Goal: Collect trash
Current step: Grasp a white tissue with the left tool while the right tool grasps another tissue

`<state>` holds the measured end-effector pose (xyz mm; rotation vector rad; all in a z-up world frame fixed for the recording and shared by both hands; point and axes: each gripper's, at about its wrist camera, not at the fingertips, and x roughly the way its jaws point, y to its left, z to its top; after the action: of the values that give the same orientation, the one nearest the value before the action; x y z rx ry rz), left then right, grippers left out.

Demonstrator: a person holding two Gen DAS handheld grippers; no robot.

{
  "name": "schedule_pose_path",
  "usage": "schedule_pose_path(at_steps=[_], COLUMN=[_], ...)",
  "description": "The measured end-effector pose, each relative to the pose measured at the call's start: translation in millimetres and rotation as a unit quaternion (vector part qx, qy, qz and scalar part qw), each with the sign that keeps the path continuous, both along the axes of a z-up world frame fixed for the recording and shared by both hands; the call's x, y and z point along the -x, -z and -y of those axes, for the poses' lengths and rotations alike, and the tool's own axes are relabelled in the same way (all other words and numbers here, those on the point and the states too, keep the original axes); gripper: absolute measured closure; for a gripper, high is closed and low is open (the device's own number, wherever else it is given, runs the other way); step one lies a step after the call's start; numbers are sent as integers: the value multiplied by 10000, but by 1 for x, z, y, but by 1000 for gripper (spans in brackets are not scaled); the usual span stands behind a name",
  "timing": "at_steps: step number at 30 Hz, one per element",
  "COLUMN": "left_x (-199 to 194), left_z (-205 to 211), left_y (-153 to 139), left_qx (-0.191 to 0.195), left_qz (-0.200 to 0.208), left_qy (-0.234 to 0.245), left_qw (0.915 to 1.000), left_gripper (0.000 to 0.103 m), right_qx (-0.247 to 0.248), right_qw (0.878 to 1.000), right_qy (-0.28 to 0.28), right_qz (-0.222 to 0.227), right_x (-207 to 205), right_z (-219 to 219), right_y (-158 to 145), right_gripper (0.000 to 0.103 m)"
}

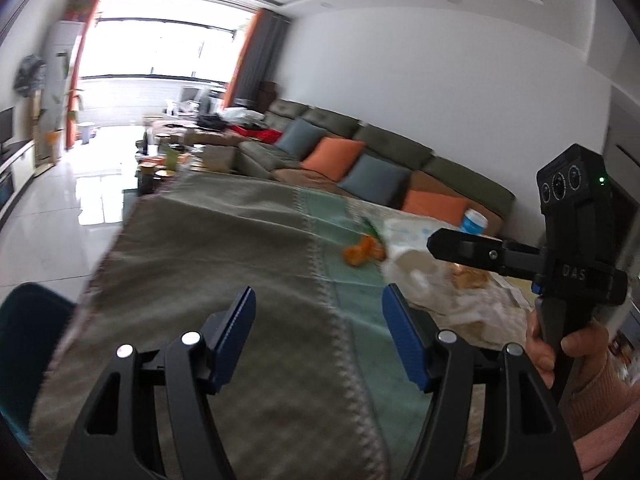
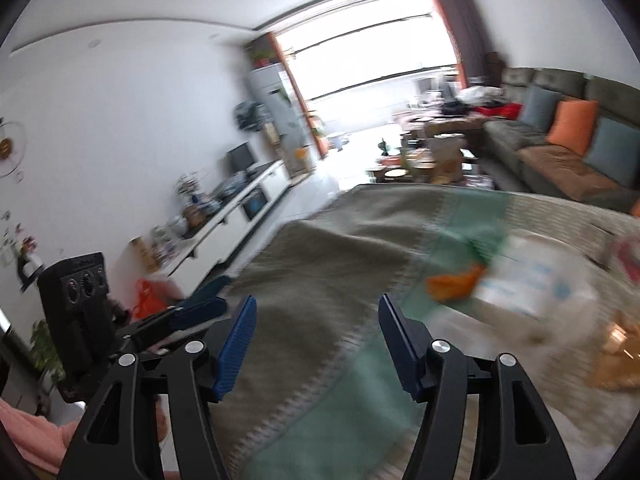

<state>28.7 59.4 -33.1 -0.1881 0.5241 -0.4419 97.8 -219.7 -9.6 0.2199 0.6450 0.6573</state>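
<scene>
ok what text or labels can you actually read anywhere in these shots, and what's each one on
"DAS" – on the black body of the right gripper, seen from the left wrist.
Blue and white tub by the sofa: print too blurred to read.
White plastic bag with blue print: unreadable.
Nothing else legible.

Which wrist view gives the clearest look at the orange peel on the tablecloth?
The left wrist view: the orange peel is fairly sharp, lying beside the crumpled white plastic bag. The right wrist view shows it only as a motion-blurred orange smear.
</scene>
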Motion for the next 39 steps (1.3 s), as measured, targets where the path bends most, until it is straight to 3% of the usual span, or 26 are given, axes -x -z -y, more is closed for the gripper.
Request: schedule_pose_path(at_steps=[5,14,22,26,30,39], left_x=[-10,-18,-18,-30,-58,-104], left_z=[29,76,105,115,119,128], left_y=[10,20,24,29,36,45], left_qx=[-27,-97,-246,-357,-385,-187], left_qz=[-150,-335,-448,-576,-977,-1652], left_qy=[388,871,1199,1131,894,855], left_qw=[9991,9956,9915,9913,9905,9824], left_gripper=[37,37,37,37,37,37], right_qx=[85,234,149,183,179,9], right_qw=[9966,9858,9843,9859,9867,9888], right_qy=[796,1583,1580,1435,1360,1184], right_qz=[-205,-502,-774,-841,-869,-908], right_x=[8,24,31,31,32,36], right_z=[57,123,135,132,131,135], right_y=[16,43,61,69,74,78], right_gripper=[38,38,34,33,34,65])
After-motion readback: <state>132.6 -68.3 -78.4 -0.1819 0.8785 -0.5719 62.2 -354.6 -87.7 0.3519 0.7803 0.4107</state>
